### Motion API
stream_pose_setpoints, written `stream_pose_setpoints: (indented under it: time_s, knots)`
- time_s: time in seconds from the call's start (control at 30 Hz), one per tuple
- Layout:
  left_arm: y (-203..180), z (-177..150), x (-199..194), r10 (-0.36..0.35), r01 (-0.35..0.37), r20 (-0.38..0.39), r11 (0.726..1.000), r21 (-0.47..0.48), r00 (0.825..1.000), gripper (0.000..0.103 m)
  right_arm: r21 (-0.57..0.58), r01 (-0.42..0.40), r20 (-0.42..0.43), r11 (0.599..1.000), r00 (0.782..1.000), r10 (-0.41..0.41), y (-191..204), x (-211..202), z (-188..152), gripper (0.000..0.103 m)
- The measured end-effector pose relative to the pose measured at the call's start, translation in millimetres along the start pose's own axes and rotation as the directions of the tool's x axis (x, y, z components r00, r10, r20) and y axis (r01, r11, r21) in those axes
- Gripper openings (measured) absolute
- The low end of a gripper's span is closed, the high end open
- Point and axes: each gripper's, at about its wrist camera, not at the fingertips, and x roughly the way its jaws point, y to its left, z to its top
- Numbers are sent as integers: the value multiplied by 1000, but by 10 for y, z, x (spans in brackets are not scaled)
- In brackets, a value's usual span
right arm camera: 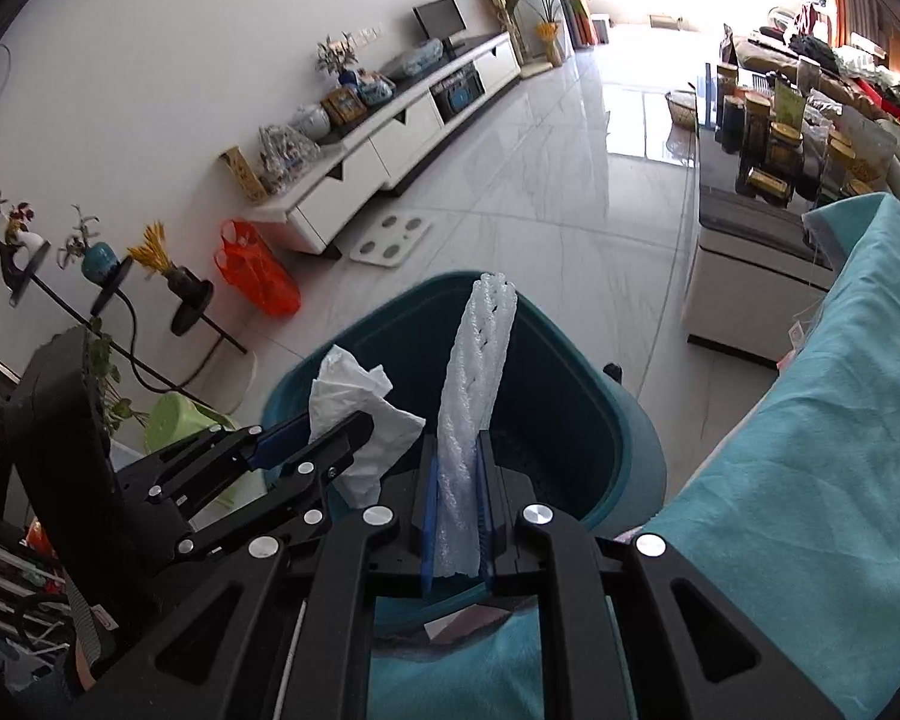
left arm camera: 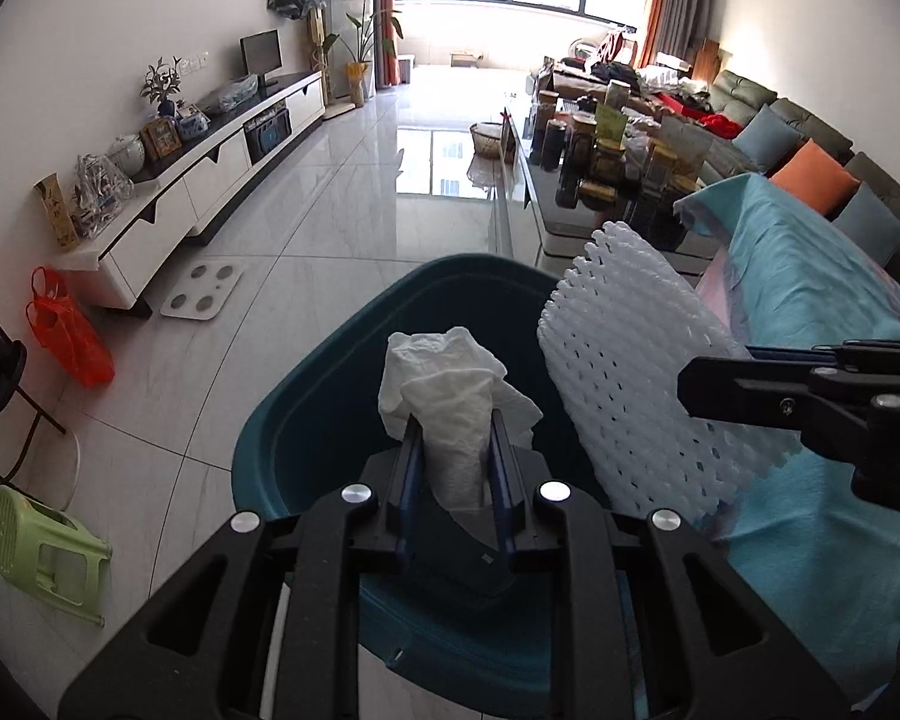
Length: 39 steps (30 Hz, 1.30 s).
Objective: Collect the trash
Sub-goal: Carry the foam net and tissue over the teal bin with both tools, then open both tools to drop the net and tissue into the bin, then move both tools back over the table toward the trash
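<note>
Held over the open teal bin [left arm camera: 306, 420] at the near edge of the teal-covered bed [left arm camera: 810, 300]; left tongs [left arm camera: 453, 420] clenched on a crumpled white tissue [left arm camera: 450, 384], right tongs [right arm camera: 457, 450] clenched on a white foam net sleeve [right arm camera: 474, 372]; both pieces of trash gripped near their lower ends, upper parts standing free above the bin's mouth. Judged very light and soft, both; tissue limp and easily torn, likely to cling to the blue pads [left arm camera: 408, 480]; foam net springy, squashed flat between the pads, bound to puff back once released; best taken mid-body with a light pinch; seemingly ready for dropping into the bin.
</note>
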Motion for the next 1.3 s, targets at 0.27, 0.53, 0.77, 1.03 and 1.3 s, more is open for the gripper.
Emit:
stream_pose_setpoints:
  time_s: [0.27,0.53,0.77,1.03,1.3]
  knots:
    - [-61,-105,279,25,-25,-55,1000,1,998,29,-28,30,-43,999,999,-32,77,150,-1,19]
    - [-87,-153,263,41,-41,-47,999,-8,998,55,-14,43,-12,999,999,-44,32,100,-10,39]
    - [-103,-114,99,38,-38,7,999,-33,999,91,24,53,79,998,995,-55,-113,-216,-59,41]
    - [23,-52,-317,-8,20,108,994,-110,994,97,76,60,253,995,964,-77,-345,-870,-278,47]
    - [-104,-71,-985,-58,102,263,983,-154,963,98,95,101,421,990,898,-131,-455,-1483,-646,72]
